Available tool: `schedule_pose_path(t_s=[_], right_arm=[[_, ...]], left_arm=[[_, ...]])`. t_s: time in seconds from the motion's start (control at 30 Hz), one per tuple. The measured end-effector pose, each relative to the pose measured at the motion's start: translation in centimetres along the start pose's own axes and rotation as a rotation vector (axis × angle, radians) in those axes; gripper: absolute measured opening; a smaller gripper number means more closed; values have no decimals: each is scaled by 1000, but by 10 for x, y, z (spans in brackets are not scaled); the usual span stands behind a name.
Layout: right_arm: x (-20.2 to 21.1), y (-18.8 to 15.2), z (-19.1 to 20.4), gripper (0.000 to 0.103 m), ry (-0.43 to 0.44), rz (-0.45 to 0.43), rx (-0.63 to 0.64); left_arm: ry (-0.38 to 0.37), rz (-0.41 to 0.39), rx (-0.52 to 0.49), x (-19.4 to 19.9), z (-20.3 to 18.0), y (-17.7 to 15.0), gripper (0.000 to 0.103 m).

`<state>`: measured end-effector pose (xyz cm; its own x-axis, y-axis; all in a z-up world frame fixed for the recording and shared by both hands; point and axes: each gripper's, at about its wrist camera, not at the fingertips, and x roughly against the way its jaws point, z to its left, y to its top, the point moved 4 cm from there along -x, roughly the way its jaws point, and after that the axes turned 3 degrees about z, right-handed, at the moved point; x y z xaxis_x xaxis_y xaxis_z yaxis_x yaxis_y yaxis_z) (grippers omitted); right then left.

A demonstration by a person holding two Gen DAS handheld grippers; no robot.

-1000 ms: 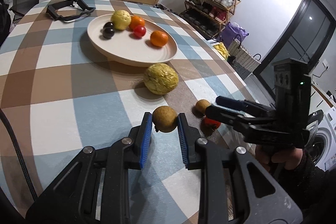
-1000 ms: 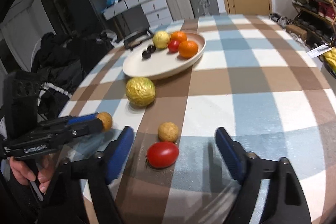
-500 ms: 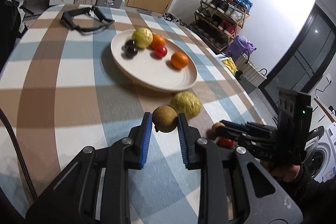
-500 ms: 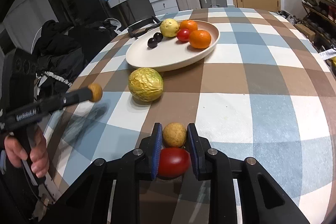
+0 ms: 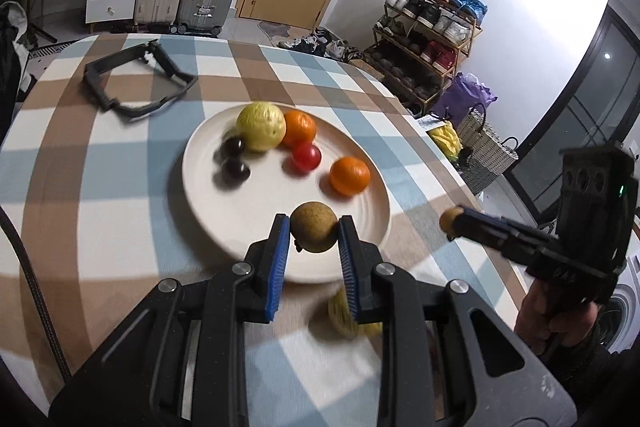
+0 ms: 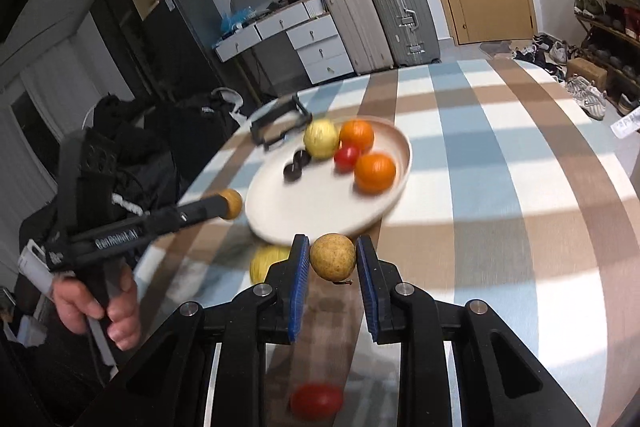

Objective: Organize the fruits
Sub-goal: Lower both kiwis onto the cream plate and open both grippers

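Currently a brown round fruit [image 5: 313, 232] is clamped in the left gripper [image 5: 313, 251] above the near rim of the plate [image 5: 208, 203]. A tan round fruit [image 6: 333, 256] is clamped in the right gripper [image 6: 333, 267], off the checkered table [image 6: 500, 211]. A red tomato [image 6: 316, 399] is seen lying below, blurred.

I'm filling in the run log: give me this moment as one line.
left gripper: shut on small round brown fruit, over cream plate | right gripper: shut on small round tan fruit | red tomato: on table
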<state>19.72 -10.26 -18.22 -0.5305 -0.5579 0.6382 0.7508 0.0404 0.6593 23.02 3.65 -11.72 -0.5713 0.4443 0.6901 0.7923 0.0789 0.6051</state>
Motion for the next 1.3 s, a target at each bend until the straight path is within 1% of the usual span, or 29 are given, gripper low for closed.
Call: schedule_pose_path(t_s=[0.1,0.27,0.3,0.37,0.43,0.5,0.63,0.83,1.0,1.13,1.2,1.3], right_arm=[[-8,26,-7,25,33,1,-20],[-32,68,-19,25,86,22,-58],[-38,75,-22,25,101,32,-73],[-55,86,-30,25,147,79,-123],[-69,96,-39,25,177,97,-165],[-82,104,-46,25,154,108,-175],[-105,110,-53,25,152,135,-178],[-131,108,-56,25,82,177,-137],[-140,107,-54,25,37,166,-98],[-142,108,-53,25,28,153,-89],[-141,109,-53,29,27,149,-87],[-132,111,-51,44,35,121,-78]], left_arm=[[27,9,-6,-19,2,17,22],[51,25,-3,-48,9,38,22],[52,27,1,-53,10,42,22],[52,36,4,-64,13,49,22],[64,41,-3,-73,16,54,22],[69,44,-6,-80,18,56,22],[77,60,-7,-91,23,57,22],[86,76,-7,-101,30,56,22],[85,83,-7,-106,32,56,22],[89,78,1,-107,32,57,22],[82,66,4,-103,31,58,22],[84,65,-2,-96,26,58,22]])
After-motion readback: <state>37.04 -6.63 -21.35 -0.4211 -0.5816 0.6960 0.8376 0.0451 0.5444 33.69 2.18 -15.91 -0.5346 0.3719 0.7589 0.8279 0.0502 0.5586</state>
